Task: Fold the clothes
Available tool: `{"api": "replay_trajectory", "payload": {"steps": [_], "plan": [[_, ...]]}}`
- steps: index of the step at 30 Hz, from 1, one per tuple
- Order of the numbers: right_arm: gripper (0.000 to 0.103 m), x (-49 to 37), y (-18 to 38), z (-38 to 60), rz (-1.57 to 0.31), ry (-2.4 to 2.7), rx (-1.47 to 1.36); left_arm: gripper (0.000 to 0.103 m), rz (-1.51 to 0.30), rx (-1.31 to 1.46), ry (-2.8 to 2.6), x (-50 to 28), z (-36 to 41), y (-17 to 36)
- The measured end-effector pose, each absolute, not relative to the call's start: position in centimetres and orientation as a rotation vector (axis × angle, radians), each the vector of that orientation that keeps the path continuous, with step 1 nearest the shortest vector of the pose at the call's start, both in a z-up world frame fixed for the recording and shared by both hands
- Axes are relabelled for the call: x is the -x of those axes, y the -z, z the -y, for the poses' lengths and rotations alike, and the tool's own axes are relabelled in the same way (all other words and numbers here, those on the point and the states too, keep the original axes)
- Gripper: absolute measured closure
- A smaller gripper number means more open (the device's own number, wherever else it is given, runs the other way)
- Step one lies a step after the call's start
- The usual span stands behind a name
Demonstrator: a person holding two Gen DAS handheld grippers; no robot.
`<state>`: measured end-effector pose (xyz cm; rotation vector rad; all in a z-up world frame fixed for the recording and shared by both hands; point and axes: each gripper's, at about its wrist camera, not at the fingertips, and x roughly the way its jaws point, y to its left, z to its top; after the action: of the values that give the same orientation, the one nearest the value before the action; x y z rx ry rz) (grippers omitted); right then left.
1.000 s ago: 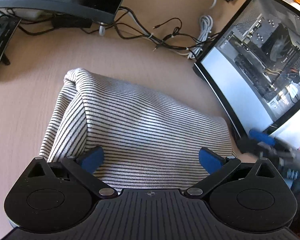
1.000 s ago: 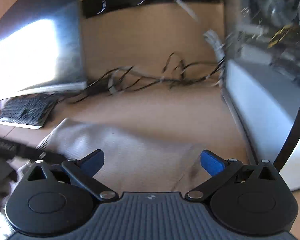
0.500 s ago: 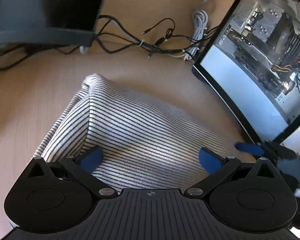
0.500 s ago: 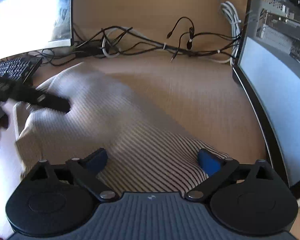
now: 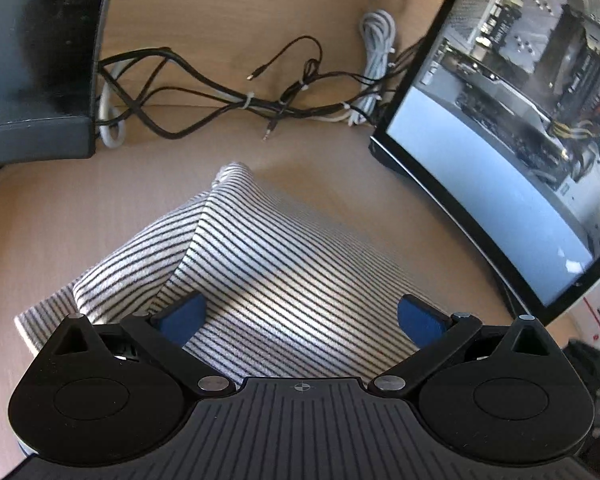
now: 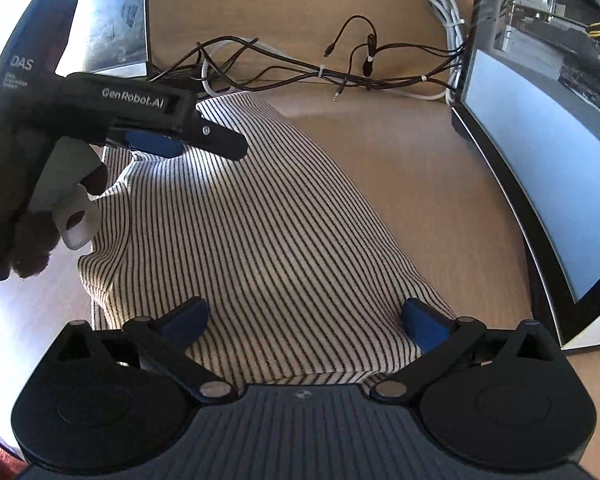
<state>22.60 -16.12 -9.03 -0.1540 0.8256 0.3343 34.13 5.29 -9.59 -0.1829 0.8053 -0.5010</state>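
A grey-and-black striped garment [image 5: 284, 264] lies folded into a thick pad on the wooden desk [image 5: 52, 220]. My left gripper [image 5: 300, 316] hovers open over its near edge, blue pads wide apart with striped cloth showing between them. In the right wrist view the same garment [image 6: 260, 232] runs away from the camera. My right gripper [image 6: 306, 320] is open over its near end, nothing pinched. There the left gripper [image 6: 208, 146], held by a hand [image 6: 28, 208], hangs over the garment's far left corner.
A dark monitor [image 5: 32, 60] stands at the back left. A computer case with a glass side [image 5: 520, 152] lies close along the garment's right. Tangled black cables [image 5: 260, 104] and a white cable coil [image 5: 376, 40] lie behind the garment.
My right gripper has swung down and in over the garment's near end. The left gripper has shifted forward along the cloth. Both stayed open and the garment kept its shape.
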Motion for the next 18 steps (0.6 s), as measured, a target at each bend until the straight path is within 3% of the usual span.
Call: {"api": "replay_trajectory", "payload": {"steps": [12,18], "plan": [[0.0,-22.2,9.4,15.9,-0.784,-0.322,0.169,0.0,-0.896,0.386,0.467,-26.1,-8.3,9.6],[0.0,-21.4,9.2,15.8,-0.78,-0.335,0.185,0.0,-0.928,0.285,0.4,-24.8,-7.0,10.8]]}}
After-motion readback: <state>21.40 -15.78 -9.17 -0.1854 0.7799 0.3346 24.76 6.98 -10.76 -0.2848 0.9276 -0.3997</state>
